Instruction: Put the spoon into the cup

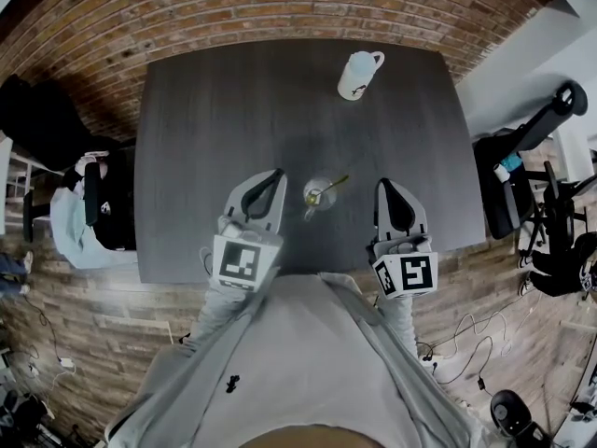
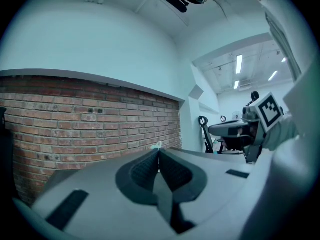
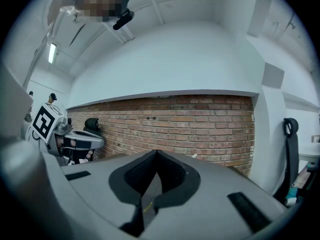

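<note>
A small clear cup (image 1: 318, 195) stands near the front middle of the dark table (image 1: 215, 119). A gold spoon (image 1: 328, 188) appears to rest in it, its handle leaning out to the upper right. My left gripper (image 1: 276, 176) hangs just left of the cup, shut with nothing between its jaws. My right gripper (image 1: 383, 187) is a little to the right of the cup, also shut and empty. In the left gripper view the left gripper (image 2: 159, 155) points up over the table toward the brick wall. The right gripper (image 3: 155, 156) does the same in the right gripper view. Neither gripper view shows the cup or spoon.
A white mug (image 1: 358, 75) stands at the table's far edge. A seated person (image 1: 86, 211) is left of the table, and office chairs (image 1: 522, 161) are to the right. A brick wall (image 1: 280, 7) runs behind the table.
</note>
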`<state>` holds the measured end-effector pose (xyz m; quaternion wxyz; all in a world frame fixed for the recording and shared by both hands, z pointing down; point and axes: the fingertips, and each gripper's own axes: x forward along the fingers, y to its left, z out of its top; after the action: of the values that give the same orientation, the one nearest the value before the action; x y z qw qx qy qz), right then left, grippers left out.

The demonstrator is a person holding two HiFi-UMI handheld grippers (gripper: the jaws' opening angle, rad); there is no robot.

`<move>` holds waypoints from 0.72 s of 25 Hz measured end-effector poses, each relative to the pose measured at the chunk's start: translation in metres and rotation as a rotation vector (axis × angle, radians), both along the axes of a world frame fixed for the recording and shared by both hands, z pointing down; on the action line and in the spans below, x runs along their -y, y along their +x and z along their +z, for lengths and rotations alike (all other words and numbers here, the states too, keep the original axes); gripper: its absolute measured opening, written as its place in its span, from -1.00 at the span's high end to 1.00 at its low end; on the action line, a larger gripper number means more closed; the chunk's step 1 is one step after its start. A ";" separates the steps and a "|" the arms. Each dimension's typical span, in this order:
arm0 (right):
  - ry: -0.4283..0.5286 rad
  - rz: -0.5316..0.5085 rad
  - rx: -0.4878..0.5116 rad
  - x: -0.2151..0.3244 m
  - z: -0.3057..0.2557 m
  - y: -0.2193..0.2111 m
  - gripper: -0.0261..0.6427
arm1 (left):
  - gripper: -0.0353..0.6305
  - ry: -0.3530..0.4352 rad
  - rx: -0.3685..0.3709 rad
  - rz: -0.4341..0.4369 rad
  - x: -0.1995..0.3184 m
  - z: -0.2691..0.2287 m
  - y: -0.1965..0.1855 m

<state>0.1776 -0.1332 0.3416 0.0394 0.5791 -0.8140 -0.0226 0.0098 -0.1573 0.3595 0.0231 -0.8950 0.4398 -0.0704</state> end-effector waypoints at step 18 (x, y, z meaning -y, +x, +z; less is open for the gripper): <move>-0.042 -0.002 0.019 0.013 0.016 0.007 0.88 | 0.84 -0.027 0.009 -0.034 0.012 0.012 -0.004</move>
<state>0.1843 -0.1463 0.3580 0.0440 0.5776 -0.8151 0.0000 0.0058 -0.1693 0.3719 0.0119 -0.8873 0.4538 -0.0809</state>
